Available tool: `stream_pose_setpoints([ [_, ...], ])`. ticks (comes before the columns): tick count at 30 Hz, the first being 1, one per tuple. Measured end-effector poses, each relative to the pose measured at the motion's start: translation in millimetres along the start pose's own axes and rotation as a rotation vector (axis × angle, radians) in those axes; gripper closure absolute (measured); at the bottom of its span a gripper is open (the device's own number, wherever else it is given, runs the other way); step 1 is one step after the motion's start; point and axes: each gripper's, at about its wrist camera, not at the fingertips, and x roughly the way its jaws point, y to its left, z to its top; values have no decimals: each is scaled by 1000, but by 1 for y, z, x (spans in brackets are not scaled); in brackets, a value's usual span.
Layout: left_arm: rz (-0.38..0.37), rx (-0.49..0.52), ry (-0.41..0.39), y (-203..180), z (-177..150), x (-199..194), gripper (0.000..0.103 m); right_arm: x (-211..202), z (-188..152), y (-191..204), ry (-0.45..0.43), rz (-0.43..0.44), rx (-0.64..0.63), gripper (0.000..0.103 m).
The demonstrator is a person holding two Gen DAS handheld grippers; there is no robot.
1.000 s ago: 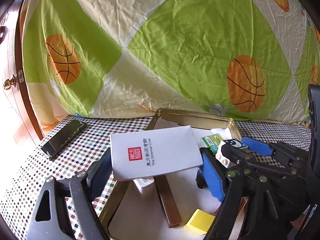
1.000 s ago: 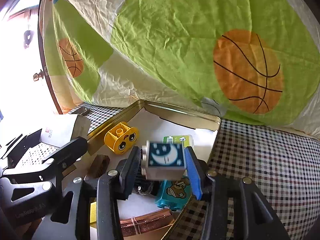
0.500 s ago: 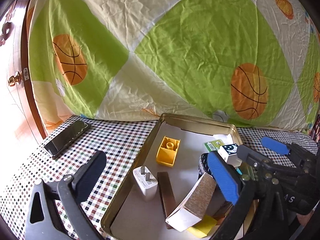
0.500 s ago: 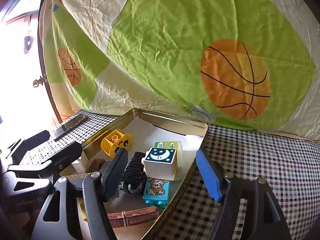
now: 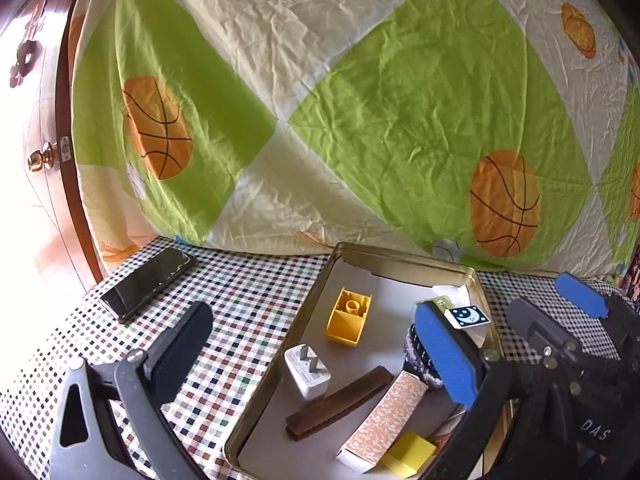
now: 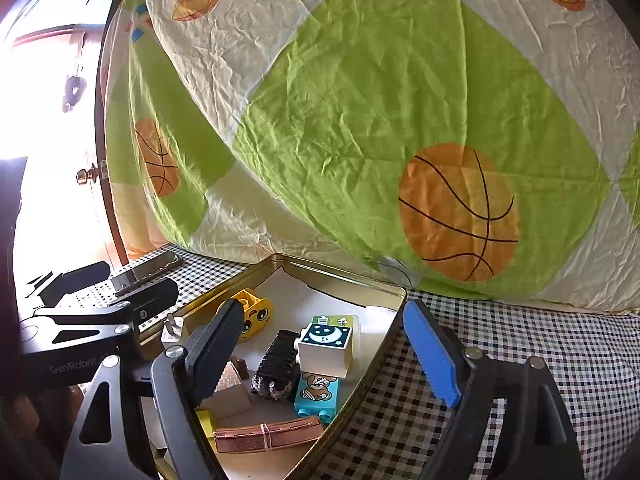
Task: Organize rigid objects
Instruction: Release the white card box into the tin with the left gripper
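A gold metal tin on the checked tablecloth holds several rigid items. In the left wrist view: a yellow brick, a white charger, a brown bar, a patterned card box. In the right wrist view: a white moon block, a teal bear brick, a black ridged piece, a copper clip. My left gripper is open and empty above the tin's near left. My right gripper is open and empty, raised over the tin's right edge.
A black phone lies on the cloth at the far left, also seen in the right wrist view. A basketball-print quilt hangs right behind the tin. A wooden door with a brass knob stands at the left.
My left gripper opened and dropped the card box into the tin. My right gripper opened and left the moon block in the tin. Both pulled back and up.
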Motion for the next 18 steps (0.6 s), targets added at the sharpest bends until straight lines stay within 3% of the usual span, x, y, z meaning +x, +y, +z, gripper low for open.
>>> stream_pose_setpoints([
  [18,31,6,-49,5,1,-6,1,-5,-4,3,-5,-1,-14,19],
])
